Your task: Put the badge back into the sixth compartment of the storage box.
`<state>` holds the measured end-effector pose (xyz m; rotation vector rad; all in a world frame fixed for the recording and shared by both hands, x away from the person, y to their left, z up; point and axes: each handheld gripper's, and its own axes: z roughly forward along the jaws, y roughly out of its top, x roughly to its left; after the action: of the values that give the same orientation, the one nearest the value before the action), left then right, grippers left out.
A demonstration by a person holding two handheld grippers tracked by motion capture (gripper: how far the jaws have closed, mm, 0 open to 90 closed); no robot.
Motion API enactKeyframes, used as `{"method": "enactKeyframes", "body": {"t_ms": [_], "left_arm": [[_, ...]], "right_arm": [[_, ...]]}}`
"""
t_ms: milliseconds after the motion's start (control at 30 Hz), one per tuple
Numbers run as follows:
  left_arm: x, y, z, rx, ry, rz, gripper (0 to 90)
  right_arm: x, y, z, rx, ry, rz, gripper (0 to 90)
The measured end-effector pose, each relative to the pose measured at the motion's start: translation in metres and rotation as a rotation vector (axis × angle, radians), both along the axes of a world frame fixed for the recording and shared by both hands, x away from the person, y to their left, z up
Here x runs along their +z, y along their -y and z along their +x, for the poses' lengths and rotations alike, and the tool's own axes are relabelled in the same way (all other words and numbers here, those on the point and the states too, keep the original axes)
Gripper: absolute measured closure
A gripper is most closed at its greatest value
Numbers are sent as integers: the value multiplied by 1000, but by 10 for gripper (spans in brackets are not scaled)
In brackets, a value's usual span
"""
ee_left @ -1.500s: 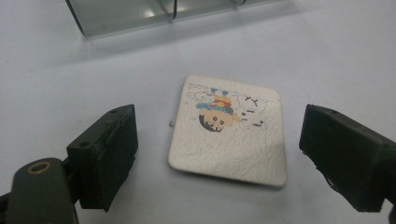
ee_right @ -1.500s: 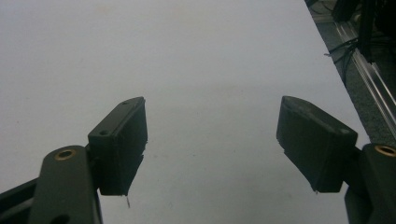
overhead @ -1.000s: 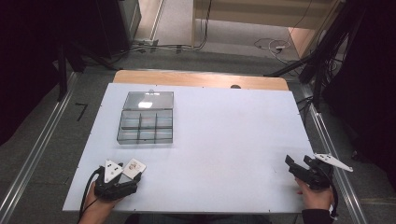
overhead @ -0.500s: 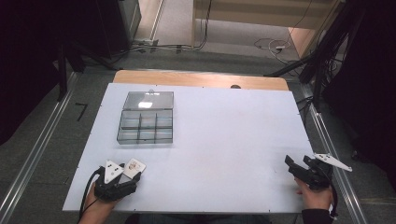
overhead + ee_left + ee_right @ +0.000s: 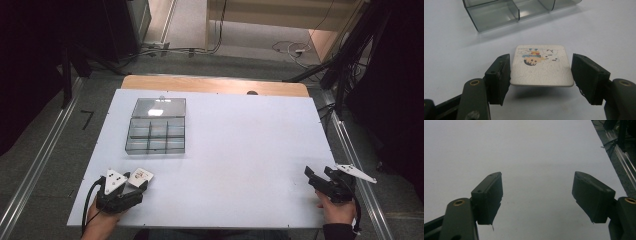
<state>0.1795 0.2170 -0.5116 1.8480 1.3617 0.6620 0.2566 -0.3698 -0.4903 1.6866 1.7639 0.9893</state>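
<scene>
A small white square tile (image 5: 541,65) with a cartoon picture sits between the jaws of my left gripper (image 5: 541,75), which is shut on its two side edges. The tile hangs slightly above the white table and casts a shadow under its near edge. From above, the tile (image 5: 141,175) and left gripper (image 5: 131,186) are at the table's near left corner. A clear plastic compartment box (image 5: 155,136) lies a short way beyond them, its lid (image 5: 159,106) folded open behind it. My right gripper (image 5: 316,176) is at the near right edge, open (image 5: 537,192) over bare table.
The white table (image 5: 240,145) has a wooden strip (image 5: 215,85) along its far edge. Metal rails (image 5: 350,150) run along the floor on both sides. Cables (image 5: 290,48) lie on the floor beyond the table. The box's near compartments (image 5: 496,13) look unfilled.
</scene>
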Motion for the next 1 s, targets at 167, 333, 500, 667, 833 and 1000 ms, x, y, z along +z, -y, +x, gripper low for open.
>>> {"method": "enactKeyframes", "body": {"t_ms": [167,333,500,667,833,1000], "left_arm": [[4,1,0,0,24,1,337],[9,1,1,1,44,-3,337],[15,-1,4,10,64,-19,337],[23,-5,8,18,80,-42,337],[27,-5,12,18,89,-45,337],[31,-1,18,6,96,-38,337]], "right_arm": [[0,0,0,3,1,1,232],[0,0,0,1,0,-1,232],[0,0,0,1,0,-2,232],[0,0,0,3,-2,-5,232],[-1,-1,1,-1,-5,-3,232],[-1,-1,1,1,-4,-5,232]]}}
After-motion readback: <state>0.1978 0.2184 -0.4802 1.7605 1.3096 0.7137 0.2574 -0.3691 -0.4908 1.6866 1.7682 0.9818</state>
